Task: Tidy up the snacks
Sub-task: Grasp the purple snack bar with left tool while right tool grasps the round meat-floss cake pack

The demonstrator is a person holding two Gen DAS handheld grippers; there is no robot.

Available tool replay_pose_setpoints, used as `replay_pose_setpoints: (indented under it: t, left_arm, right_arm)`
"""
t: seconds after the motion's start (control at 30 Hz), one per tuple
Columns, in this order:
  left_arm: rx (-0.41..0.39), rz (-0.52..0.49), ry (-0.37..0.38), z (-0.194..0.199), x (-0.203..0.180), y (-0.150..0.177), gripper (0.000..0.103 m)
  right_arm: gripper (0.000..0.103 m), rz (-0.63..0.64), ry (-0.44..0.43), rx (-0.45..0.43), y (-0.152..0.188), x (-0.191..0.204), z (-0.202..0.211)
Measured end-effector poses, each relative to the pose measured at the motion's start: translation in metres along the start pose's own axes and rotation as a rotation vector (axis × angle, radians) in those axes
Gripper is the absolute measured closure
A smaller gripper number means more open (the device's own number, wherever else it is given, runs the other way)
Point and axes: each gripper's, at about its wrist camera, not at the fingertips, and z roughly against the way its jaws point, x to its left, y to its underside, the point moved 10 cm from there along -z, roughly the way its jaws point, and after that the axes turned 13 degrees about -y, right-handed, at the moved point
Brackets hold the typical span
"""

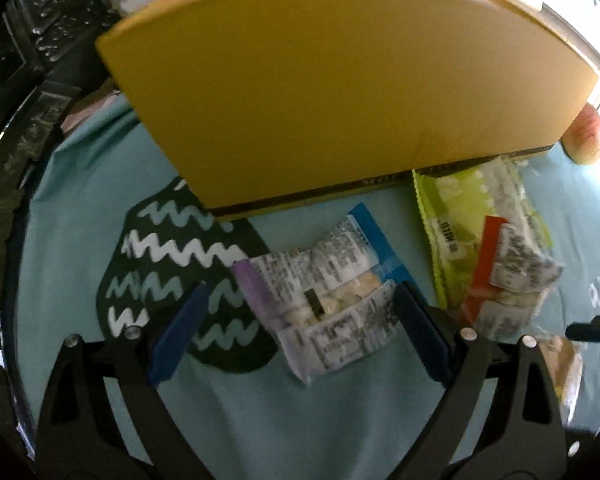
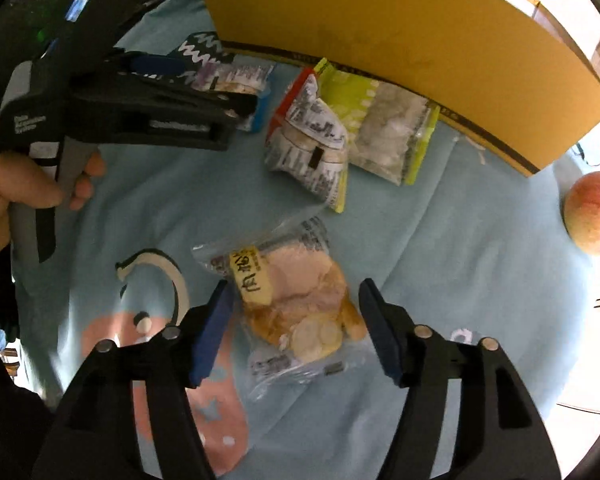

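Snack packets scattered on a pale blue printed cloth (image 2: pixel 440 240) before a smooth yellow cardboard box (image 1: pixel 340 92).

Largest first: box standing at the back, crinkly green packet (image 2: pixel 384 132) touching its base, red-edged packet (image 2: pixel 312 140) overlapping that. Left gripper (image 1: pixel 300 320) spread wide, released, around a purple-and-blue-edged packet (image 1: pixel 324 296). Right gripper (image 2: pixel 296 328) likewise parted, straddling a clear bag of round biscuits (image 2: pixel 300 304), ungrasped. Apple (image 2: pixel 594 212) clear only in right view.

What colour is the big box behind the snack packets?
Mustard yellow box with a dark band along its bottom edge; clearest in the left wrist view.
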Motion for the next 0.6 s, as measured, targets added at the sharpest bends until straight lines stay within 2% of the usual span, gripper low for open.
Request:
replay_pose_setpoints:
  t: [0.07, 0.13, 0.2, 0.27, 0.3, 0.33, 0.37, 0.4, 0.43, 0.6]
  left_arm:
    - [-0.002, 0.018, 0.009, -0.006, -0.004, -0.003, 0.004]
    - [-0.014, 0.020, 0.015, -0.010, -0.006, -0.008, 0.003]
    - [-0.030, 0.013, 0.013, -0.010, -0.007, -0.008, 0.004]
    - [-0.055, -0.015, 0.058, -0.004, -0.014, -0.008, 0.023]
    - [-0.072, -0.041, 0.084, 0.001, -0.020, -0.008, 0.042]
    - [-0.089, -0.076, 0.108, 0.008, -0.027, -0.007, 0.068]
    - [-0.090, -0.083, 0.138, 0.013, -0.032, -0.005, 0.080]
    - [-0.088, -0.074, 0.163, 0.017, -0.033, -0.002, 0.087]
    - [-0.081, -0.060, 0.193, 0.020, -0.034, 0.001, 0.089]
    - [-0.104, -0.009, 0.294, 0.042, -0.034, 0.017, 0.090]
  right_arm:
    - [0.037, 0.048, 0.036, 0.035, 0.006, 0.004, -0.009]
    - [0.038, 0.077, 0.055, 0.020, 0.008, 0.006, -0.010]
    - [0.047, 0.039, 0.055, 0.000, 0.008, 0.002, -0.008]
    - [0.048, -0.002, 0.024, -0.010, 0.008, 0.001, -0.006]
    - [0.048, -0.013, 0.018, -0.020, 0.009, 0.000, -0.004]
    - [0.048, -0.020, 0.016, -0.030, 0.010, -0.002, -0.001]
    - [0.048, -0.032, 0.008, -0.041, 0.011, -0.003, 0.002]
    - [0.048, -0.056, -0.011, -0.059, 0.012, -0.003, 0.006]
    - [0.048, -0.073, -0.024, -0.074, 0.014, -0.006, 0.015]
    - [0.048, -0.120, -0.037, -0.126, 0.014, -0.012, 0.032]
